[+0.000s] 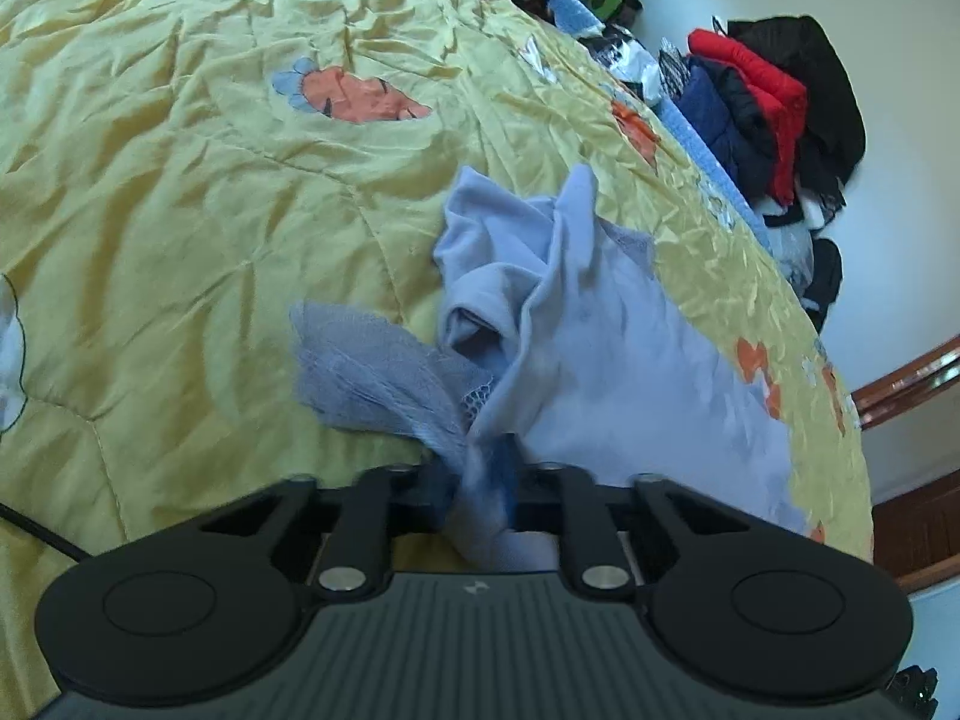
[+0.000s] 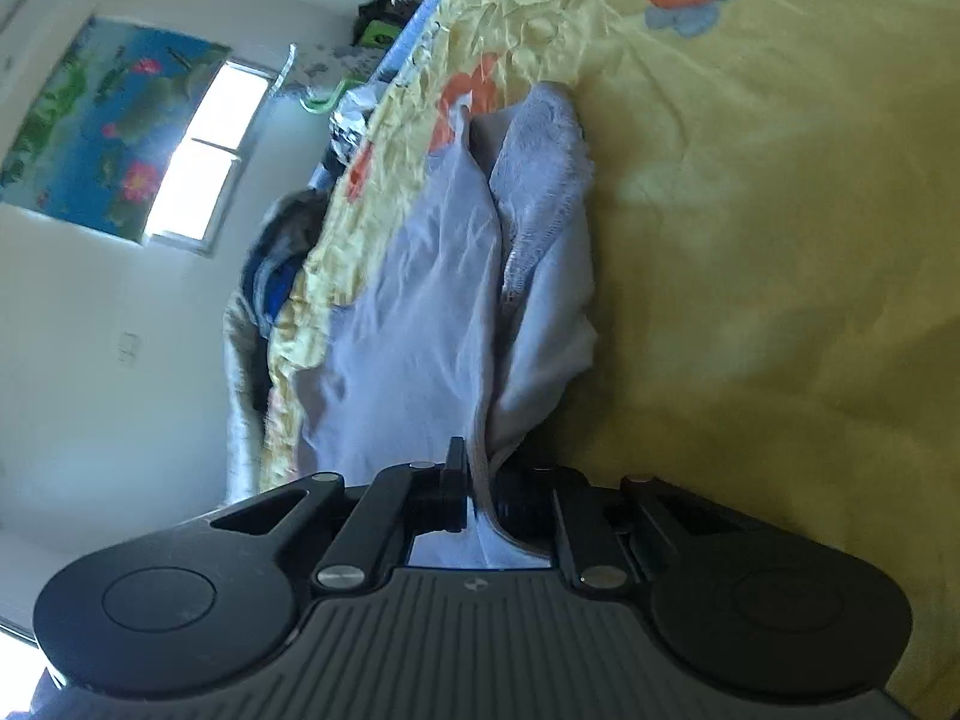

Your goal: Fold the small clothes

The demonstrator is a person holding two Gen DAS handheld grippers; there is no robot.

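A small pale lilac-blue garment (image 1: 600, 348) lies crumpled on the yellow quilt (image 1: 210, 192), with a gauzy mesh frill (image 1: 366, 372) spread to its left. My left gripper (image 1: 480, 468) is shut on a bunched edge of the garment, which runs back between the fingers. In the right wrist view the same garment (image 2: 420, 312) stretches away from my right gripper (image 2: 480, 480), which is shut on another edge of it. A fuzzy, stitched hem (image 2: 540, 180) folds over along the garment's right side. The right view is rolled sideways.
The quilt (image 2: 750, 240) has orange and blue flower patches. A pile of clothes, red, navy and black (image 1: 774, 114), sits past the bed's far edge by a white wall. A window (image 2: 204, 156) and a flowered hanging (image 2: 102, 126) are on the wall.
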